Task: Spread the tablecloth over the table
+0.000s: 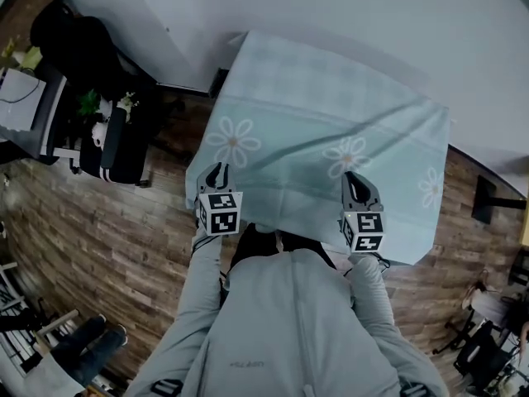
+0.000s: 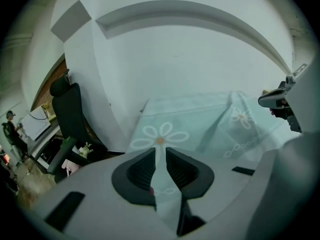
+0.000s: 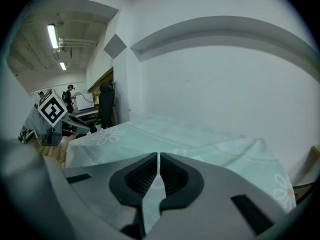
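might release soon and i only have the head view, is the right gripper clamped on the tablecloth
observer: yes, the right gripper view shows the right gripper with its jaws together on a fold of the tablecloth.
operator: and the left one
observer: the left gripper has its jaws a little apart; the cloth shows in the gap and is not pinched.
operator: anyone else in the room
observer: the right gripper view shows people standing far off, past the black chair.
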`<action>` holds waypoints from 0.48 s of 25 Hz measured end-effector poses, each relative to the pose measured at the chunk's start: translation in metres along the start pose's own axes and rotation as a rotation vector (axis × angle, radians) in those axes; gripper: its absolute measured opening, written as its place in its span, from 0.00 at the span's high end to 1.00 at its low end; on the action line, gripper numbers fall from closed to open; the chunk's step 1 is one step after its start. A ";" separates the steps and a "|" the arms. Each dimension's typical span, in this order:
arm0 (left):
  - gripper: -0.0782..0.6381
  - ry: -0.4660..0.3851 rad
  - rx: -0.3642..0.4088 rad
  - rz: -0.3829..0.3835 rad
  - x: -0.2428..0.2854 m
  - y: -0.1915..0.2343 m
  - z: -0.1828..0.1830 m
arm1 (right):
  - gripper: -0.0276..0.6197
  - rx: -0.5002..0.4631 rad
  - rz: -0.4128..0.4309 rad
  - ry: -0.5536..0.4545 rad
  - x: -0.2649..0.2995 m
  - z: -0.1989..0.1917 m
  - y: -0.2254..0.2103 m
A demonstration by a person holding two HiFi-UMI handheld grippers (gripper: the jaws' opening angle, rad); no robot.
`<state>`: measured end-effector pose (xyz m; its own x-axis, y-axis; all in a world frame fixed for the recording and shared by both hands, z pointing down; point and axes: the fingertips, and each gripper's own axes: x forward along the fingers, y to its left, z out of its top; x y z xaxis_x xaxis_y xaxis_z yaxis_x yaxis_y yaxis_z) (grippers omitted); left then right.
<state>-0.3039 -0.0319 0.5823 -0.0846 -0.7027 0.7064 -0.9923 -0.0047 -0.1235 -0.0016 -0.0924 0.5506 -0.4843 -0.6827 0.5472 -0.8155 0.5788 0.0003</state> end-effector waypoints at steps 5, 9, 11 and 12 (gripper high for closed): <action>0.72 0.067 -0.024 -0.016 -0.001 0.029 -0.038 | 0.92 -0.003 0.009 -0.001 0.006 0.003 0.040; 0.69 0.115 -0.056 -0.001 -0.003 0.057 -0.067 | 0.92 -0.015 0.039 -0.005 0.016 0.010 0.075; 0.69 0.136 -0.069 0.001 -0.002 0.067 -0.079 | 0.92 -0.025 0.055 -0.007 0.019 0.014 0.090; 0.69 0.144 -0.074 0.000 -0.002 0.070 -0.084 | 0.92 -0.029 0.061 -0.009 0.020 0.016 0.096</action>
<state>-0.3812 0.0287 0.6303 -0.0913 -0.5934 0.7997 -0.9958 0.0517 -0.0753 -0.0949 -0.0576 0.5487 -0.5355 -0.6499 0.5393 -0.7752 0.6316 -0.0085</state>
